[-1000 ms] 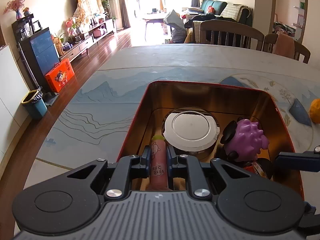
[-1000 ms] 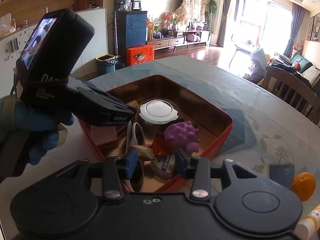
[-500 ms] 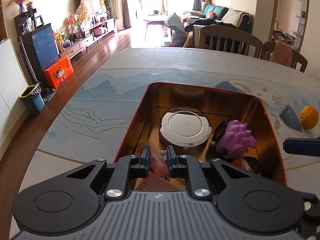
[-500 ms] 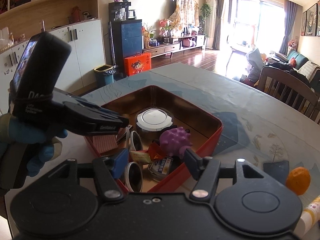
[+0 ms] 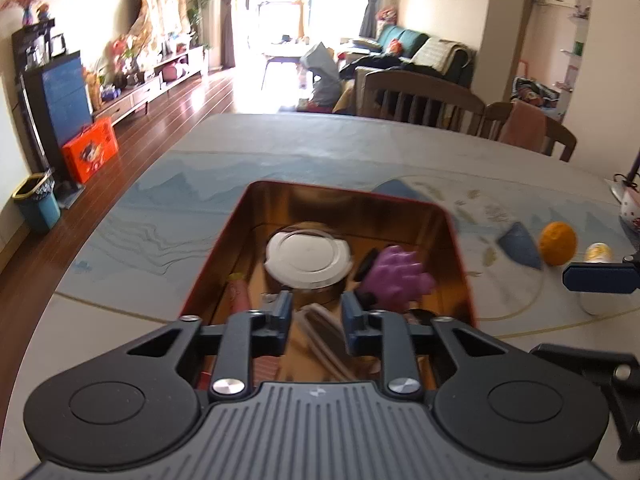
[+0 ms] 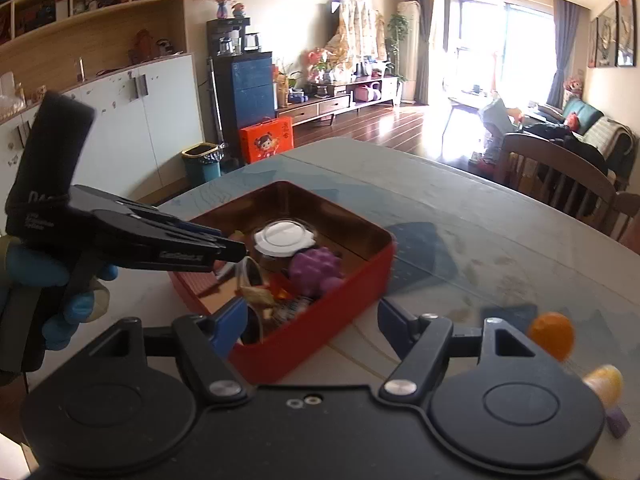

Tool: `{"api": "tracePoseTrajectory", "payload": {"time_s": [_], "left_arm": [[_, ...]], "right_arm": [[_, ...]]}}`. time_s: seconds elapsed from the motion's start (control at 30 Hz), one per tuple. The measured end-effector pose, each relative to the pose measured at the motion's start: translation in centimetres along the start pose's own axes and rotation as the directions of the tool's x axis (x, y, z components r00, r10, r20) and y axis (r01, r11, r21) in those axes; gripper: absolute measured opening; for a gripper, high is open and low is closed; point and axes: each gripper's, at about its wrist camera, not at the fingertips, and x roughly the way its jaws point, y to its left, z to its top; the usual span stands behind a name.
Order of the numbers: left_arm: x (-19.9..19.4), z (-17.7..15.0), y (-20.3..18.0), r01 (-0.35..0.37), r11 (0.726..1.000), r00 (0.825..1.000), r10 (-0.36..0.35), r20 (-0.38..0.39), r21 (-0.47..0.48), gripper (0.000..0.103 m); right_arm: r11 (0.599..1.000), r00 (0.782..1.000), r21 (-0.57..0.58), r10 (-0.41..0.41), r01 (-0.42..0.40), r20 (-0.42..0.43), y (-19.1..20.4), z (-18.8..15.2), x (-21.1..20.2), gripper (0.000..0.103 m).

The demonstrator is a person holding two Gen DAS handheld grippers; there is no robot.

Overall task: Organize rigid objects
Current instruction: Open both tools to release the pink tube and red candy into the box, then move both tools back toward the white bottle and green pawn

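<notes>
Right wrist view shows our right gripper [image 6: 310, 330] with jaws opening and nothing between them, hovering over the near corner of the red tin [image 6: 360, 276]; the orange [image 6: 551, 333] still loose on the table [image 6: 460, 208] lies to its right, nearer this hand than the other. Our left gripper [image 5: 316, 322], jaws parting and empty, hangs over the tin, where the pink tube [image 5: 238, 294] lies along the left wall.

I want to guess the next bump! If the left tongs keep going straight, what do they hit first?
Probably the flat striped thing lying inside the red tin, right ahead of the left tongs. Depth is hard to judge.
</notes>
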Motion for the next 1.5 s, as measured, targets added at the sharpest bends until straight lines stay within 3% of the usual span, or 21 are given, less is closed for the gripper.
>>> {"api": "tracePoseTrajectory", "payload": {"time_s": [0.03, 0.1, 0.17, 0.43, 0.77, 0.97, 1.5], "left_arm": [[-0.3, 0.0, -0.4, 0.006, 1.0, 1.0, -0.006, 0.007, 0.005, 0.034], [-0.8, 0.0, -1.2, 0.023, 1.0, 0.999, -0.023, 0.022, 0.011, 0.054], [-1.4, -0.2, -1.8, 0.034, 0.999, 0.999, -0.035, 0.041, 0.02, 0.063], [-2.5, -0.2, -5.4, 0.107, 0.991, 0.992, -0.111, 0.059, 0.079, 0.063], [-2.1, -0.4, -11.2, 0.193, 0.971, 0.979, -0.201, 0.044, 0.143, 0.073], [-1.5, -0.7, -15.0, 0.244, 0.955, 0.966, -0.255, 0.045, 0.171, 0.085], [3.2, -1.2, -25.7, 0.318, 0.903, 0.946, -0.324, -0.026, 0.288, 0.085]], "right_arm": [[1.0, 1.0, 0.008, -0.006, 0.006, 0.002, -0.6, -0.2, -0.5, 0.073], [0.999, 1.0, 0.028, -0.02, 0.02, 0.009, -1.6, -0.5, -1.6, 0.074], [0.998, 0.999, 0.045, -0.032, 0.032, 0.011, -2.8, -1.0, -2.7, 0.075], [0.985, 0.99, 0.114, -0.136, 0.133, 0.022, -7.7, -3.4, -7.7, 0.088], [0.949, 0.974, 0.219, -0.227, 0.226, -0.02, -12.6, -8.3, -11.2, 0.102], [0.956, 0.978, 0.204, -0.204, 0.21, -0.051, -12.8, -10.9, -10.9, 0.103], [0.984, 0.99, 0.142, -0.093, 0.107, -0.107, -11.8, -15.3, -9.6, 0.1]]}}
